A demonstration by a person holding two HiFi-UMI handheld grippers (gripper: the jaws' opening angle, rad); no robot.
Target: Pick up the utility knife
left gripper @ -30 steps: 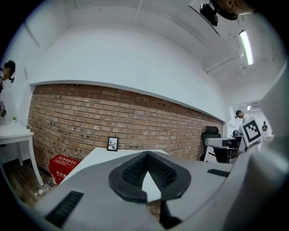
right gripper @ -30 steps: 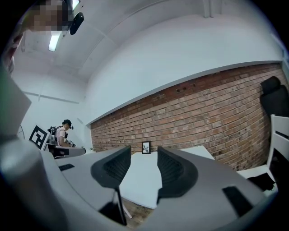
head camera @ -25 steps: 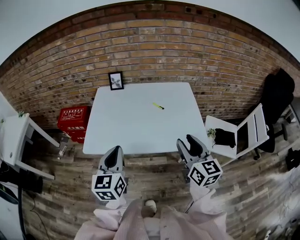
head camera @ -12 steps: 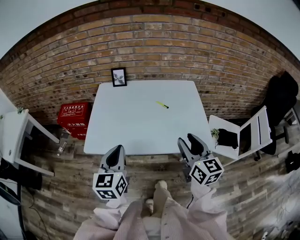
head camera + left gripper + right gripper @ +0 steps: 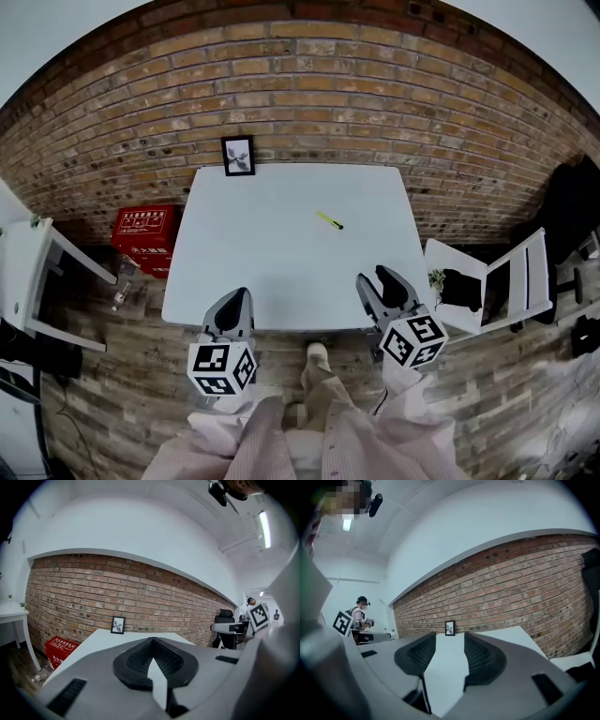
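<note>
Yellow and slim, the utility knife [image 5: 329,220] lies flat on the white rectangular tabletop [image 5: 253,253], right of its middle and toward the red brick wall [image 5: 309,84], well apart from both tongs. At the near edge the left tongs [image 5: 231,314] hover clenched, jaws pressed together on nothing. Near the near right corner the right tongs [image 5: 386,291] hover released, with only bare tabletop in the gap. A small black-framed picture [image 5: 237,155] stands at the far left edge, and a red plastic crate [image 5: 142,232] sits on the wooden plank floor [image 5: 141,375]
</note>
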